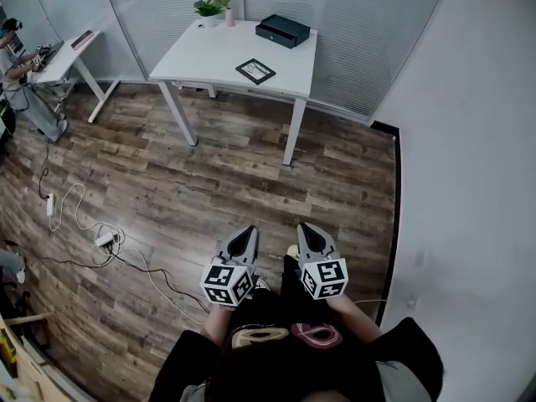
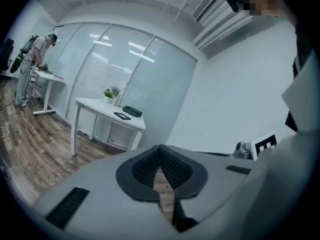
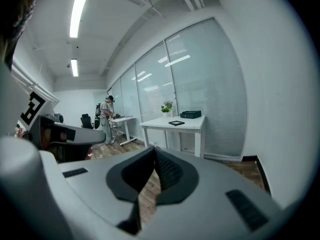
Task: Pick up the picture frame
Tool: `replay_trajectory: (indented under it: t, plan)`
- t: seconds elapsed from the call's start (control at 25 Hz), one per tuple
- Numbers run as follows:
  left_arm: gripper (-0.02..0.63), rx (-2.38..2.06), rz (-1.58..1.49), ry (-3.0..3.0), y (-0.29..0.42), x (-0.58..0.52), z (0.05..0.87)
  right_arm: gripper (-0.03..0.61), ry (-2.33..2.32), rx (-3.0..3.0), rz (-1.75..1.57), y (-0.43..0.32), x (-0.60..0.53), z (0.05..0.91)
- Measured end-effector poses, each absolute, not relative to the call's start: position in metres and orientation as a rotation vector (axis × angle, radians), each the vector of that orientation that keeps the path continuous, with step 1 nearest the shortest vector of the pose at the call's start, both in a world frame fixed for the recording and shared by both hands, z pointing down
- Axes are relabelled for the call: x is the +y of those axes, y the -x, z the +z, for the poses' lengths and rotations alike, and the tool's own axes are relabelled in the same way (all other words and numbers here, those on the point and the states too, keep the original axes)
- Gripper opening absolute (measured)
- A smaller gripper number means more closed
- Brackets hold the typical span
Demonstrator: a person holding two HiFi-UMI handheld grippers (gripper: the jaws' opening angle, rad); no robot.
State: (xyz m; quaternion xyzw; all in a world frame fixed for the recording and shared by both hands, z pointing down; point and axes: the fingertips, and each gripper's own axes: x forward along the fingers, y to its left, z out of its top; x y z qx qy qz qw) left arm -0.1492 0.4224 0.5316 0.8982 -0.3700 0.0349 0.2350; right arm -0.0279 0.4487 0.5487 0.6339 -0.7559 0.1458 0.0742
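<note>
A black picture frame [image 1: 255, 71] lies flat on the white table [image 1: 209, 57] far ahead, by its front right edge; it also shows small in the left gripper view [image 2: 122, 116] and the right gripper view [image 3: 176, 123]. My left gripper [image 1: 246, 234] and right gripper [image 1: 304, 229] are held side by side over the wood floor, well short of the table. Both are shut with nothing between the jaws, as the left gripper [image 2: 160, 149] and right gripper [image 3: 153, 151] show in their own views.
A dark box [image 1: 283, 31] and a potted plant [image 1: 211, 7] stand at the table's back. White cables and a power strip [image 1: 105, 240] lie on the floor at left. A person [image 1: 12, 50] works at a second desk [image 1: 63, 57] far left. A white wall [image 1: 469, 182] runs along the right.
</note>
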Motion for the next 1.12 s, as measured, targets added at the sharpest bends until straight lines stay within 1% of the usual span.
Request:
replay_trajectory:
  t: [0.28,0.48,0.88,1.12]
  plan:
    - [0.017,-1.072,0.098,-2.440,0.155,0.395,0.538,0.011,-1.844,-2.293,0.427,0.029,0.412,0.553]
    - [0.017,-1.134,0.123,-2.412,0.148,0.352,0.544,0.011,-1.794,-2.332,0.421,0.018,0.355,0.555]
    - [0.018,-1.207,0.164,-2.381,0.105,0.273,0.543,0.011,-1.695,-2.358,0.465,-0.014,0.266,0.567]
    - [0.018,-1.255,0.132,-2.345,0.073,0.230,0.546,0.011,-1.627,-2.401,0.411,-0.046,0.213,0.563]
